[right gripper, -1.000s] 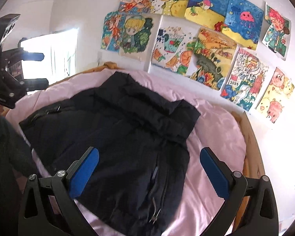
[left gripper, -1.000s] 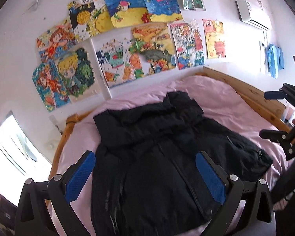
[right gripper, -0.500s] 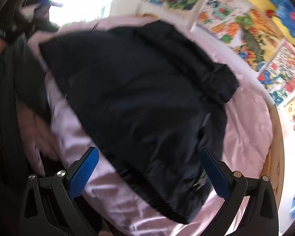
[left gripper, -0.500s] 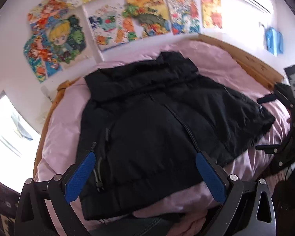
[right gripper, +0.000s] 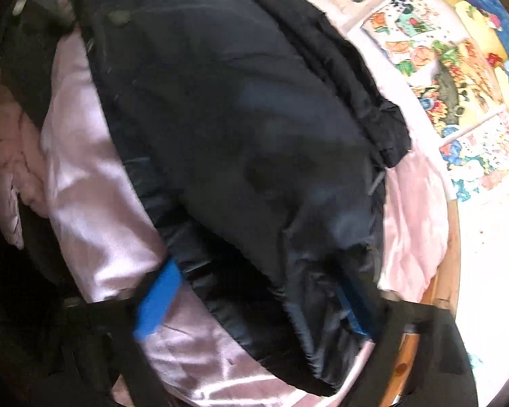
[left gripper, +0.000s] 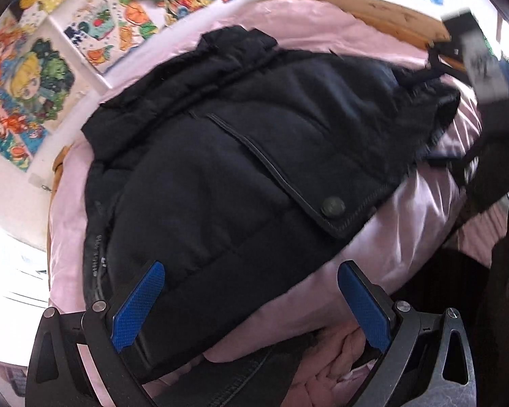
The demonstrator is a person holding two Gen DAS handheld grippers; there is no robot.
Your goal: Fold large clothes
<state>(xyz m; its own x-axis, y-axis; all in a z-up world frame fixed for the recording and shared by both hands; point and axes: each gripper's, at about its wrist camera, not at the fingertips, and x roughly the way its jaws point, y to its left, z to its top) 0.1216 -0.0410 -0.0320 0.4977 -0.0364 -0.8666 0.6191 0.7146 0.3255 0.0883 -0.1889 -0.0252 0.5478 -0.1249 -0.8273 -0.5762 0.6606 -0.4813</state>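
A black puffer jacket (left gripper: 227,156) lies spread on the pink bed sheet (left gripper: 414,203), collar toward the wall. My left gripper (left gripper: 251,305) hangs open low over the jacket's near hem, its left finger over the hem's corner and its right finger over bare sheet. In the right wrist view the jacket (right gripper: 241,129) fills the middle. My right gripper (right gripper: 254,305) straddles the jacket's near corner with its jaws closing. Its left pad (right gripper: 157,300) stands off the cloth over the sheet, and the cloth partly hides the right pad. The right gripper (left gripper: 475,68) also shows blurred in the left wrist view.
Coloured drawings (left gripper: 34,78) cover the white wall behind the bed. A wooden bed frame (left gripper: 390,17) runs along the far side, and its rail (right gripper: 448,271) edges the sheet. A bright window (left gripper: 6,264) is at the left. The person's pink garment (left gripper: 336,369) is near the fingers.
Both grippers have dropped and tilted down toward the jacket's near edge. The right gripper's pads have drawn closer together around the jacket's corner. The left stays wide open.
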